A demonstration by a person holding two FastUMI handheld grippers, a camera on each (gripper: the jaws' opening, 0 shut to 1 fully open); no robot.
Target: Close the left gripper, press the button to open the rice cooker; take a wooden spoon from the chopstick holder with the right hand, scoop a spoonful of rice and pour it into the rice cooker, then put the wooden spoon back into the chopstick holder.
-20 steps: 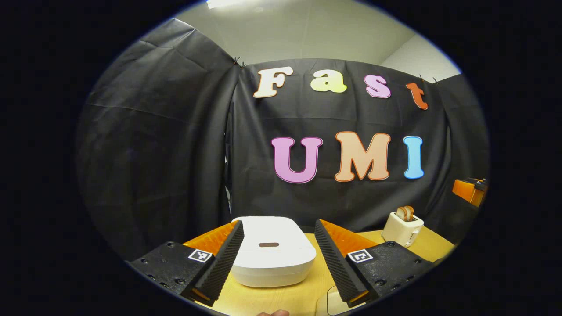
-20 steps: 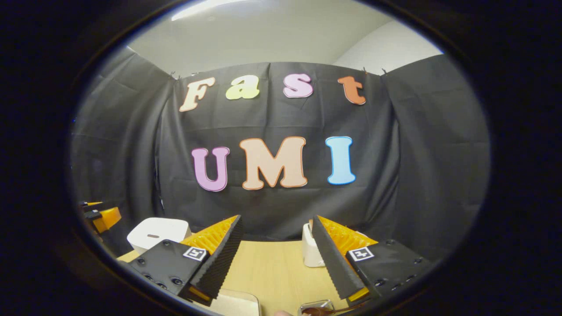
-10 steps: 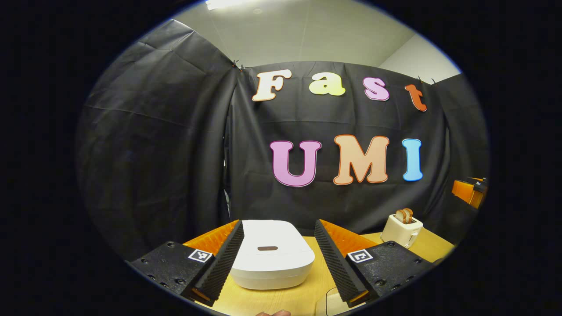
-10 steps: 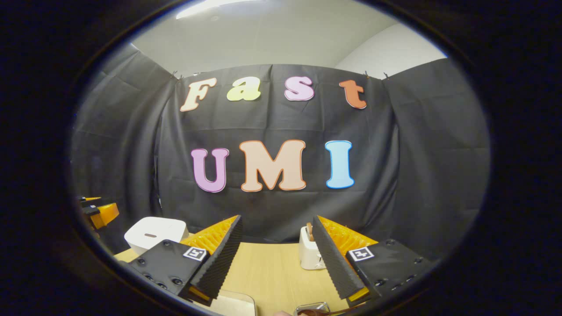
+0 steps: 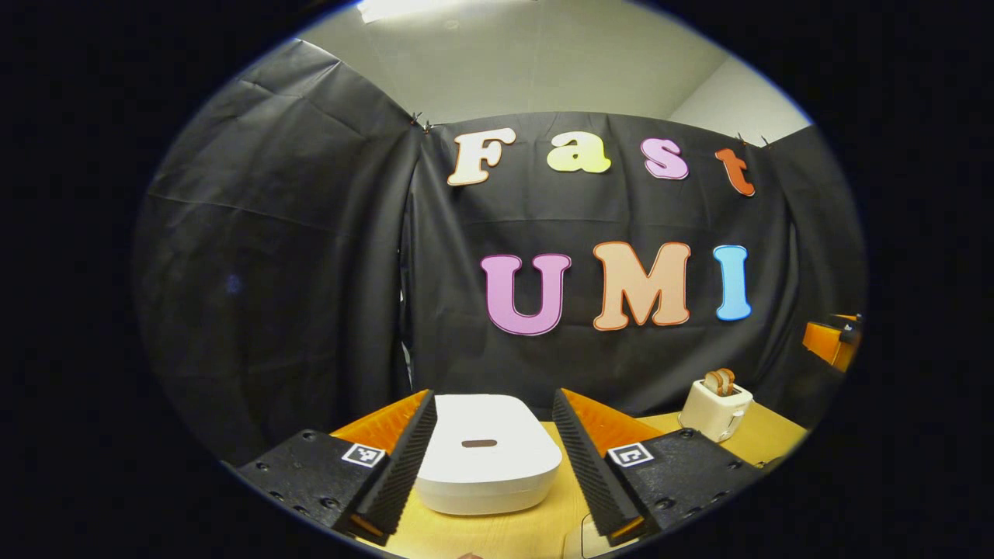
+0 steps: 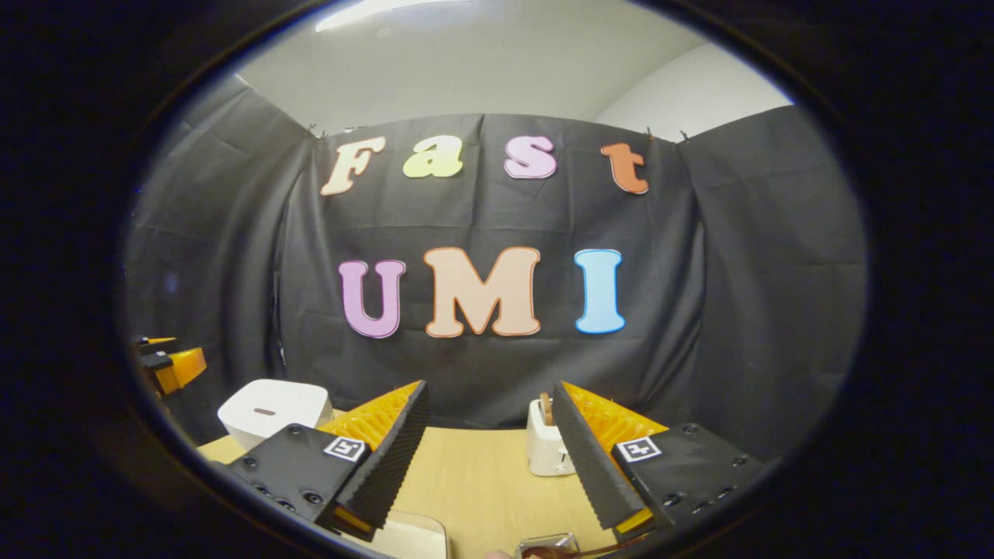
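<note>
Left gripper (image 5: 495, 458) level, jaws spread, framing the closed rice cooker (image 5: 485, 454); right gripper (image 6: 489, 458) likewise level, spread, apparently empty.

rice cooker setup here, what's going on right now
A person holds a gripper in each hand over a wooden table. The left gripper is open and lined up on the white rice cooker, whose lid is down and untouched. The right gripper is open too, holding nothing, with a toaster beyond it.

Bare table (image 6: 481, 473) between rice cooker (image 6: 268, 407) and toaster (image 6: 543, 446), open passage there.
</note>
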